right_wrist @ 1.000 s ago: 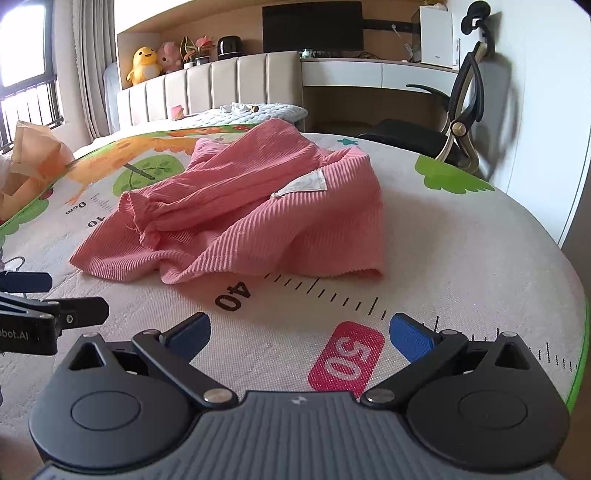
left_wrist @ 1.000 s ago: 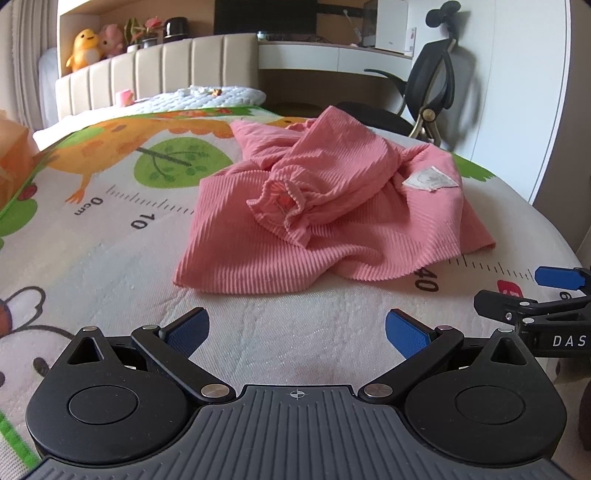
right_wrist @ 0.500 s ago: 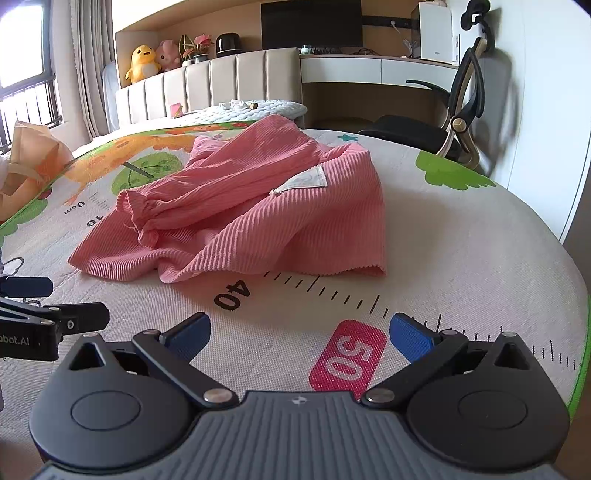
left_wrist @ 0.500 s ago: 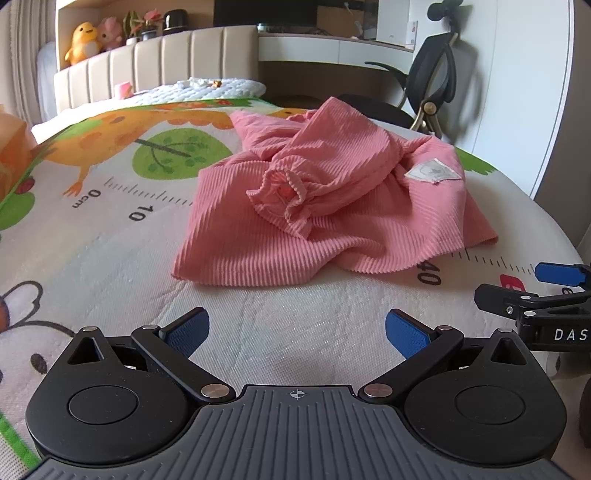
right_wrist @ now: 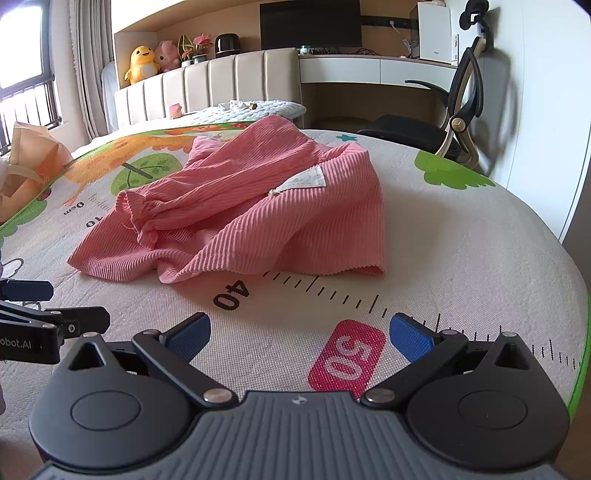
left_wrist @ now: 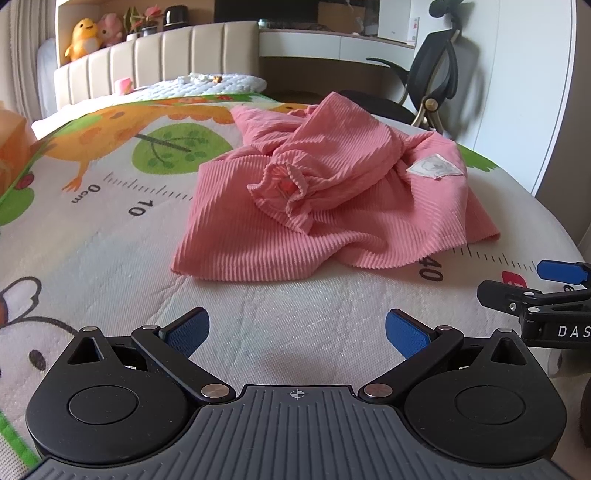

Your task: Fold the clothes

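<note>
Surface: we see a padded play mat (left_wrist: 92, 236) with a quilted, woven-looking top, printed with an orange bird, a green tree, a cartoon animal face and a ruler scale along the near side.
Room: a beige ribbed headboard (right_wrist: 207, 85) stands behind the mat, with a yellow plush duck (right_wrist: 142, 61) and a pink plush on the ledge above it. A white desk (right_wrist: 369, 70) with a dark monitor (right_wrist: 310, 22) runs along the back wall; a black office chair (right_wrist: 458, 107) sits at right. Window with bars at far left in the right wrist view.
Writing: we read "0cm", "10" and "40" on the ruler, and "50" in a pink-red box (right_wrist: 347, 360). The right gripper's body reads "DAS" in the left wrist view; the left gripper's body reads "obot.AI" in the right wrist view; both are cut off by the frame edge.
Garment: a pink ribbed-knit top (left_wrist: 332, 206) lies crumpled in the middle of the mat, between the "10" and "40" marks, touched by neither gripper. A gathered, frilled cuff (left_wrist: 280, 188) lies on top, and a white fabric label (right_wrist: 306, 181) shows near its far side.
Left gripper (left_wrist: 297, 332): blue textured pads spread wide, empty, over bare mat, short of the garment's near hem.
Right gripper (right_wrist: 299, 334): pads also spread wide, empty, over the "50" box.
Spacing: the two grippers sit side by side, apart.
</note>
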{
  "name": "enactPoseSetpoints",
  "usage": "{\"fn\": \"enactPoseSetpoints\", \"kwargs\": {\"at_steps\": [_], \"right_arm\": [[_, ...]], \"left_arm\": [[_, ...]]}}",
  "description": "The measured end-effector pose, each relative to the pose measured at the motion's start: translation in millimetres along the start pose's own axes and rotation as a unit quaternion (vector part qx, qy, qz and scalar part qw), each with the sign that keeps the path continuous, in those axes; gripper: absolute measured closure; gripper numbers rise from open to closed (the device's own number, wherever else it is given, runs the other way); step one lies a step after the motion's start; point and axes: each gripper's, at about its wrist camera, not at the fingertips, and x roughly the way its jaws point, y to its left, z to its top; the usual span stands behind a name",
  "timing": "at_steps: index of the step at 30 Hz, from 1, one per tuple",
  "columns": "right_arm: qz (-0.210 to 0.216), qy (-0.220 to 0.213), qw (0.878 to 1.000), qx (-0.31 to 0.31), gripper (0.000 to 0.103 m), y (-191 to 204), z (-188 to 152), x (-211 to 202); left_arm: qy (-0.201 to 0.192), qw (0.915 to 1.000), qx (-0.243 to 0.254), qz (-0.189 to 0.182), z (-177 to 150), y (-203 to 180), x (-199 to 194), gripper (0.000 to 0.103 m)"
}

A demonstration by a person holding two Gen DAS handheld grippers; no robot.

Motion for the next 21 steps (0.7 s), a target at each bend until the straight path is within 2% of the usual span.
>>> {"fn": "enactPoseSetpoints", "kwargs": {"at_steps": [21], "right_arm": [[-0.001, 0.006, 1.0, -0.001, 0.0, 0.1, -1.6, 2.2]], "left_arm": [[0.007, 1.0, -0.006, 0.001, -1.0, 1.6, 2.6, 0.0]]}}
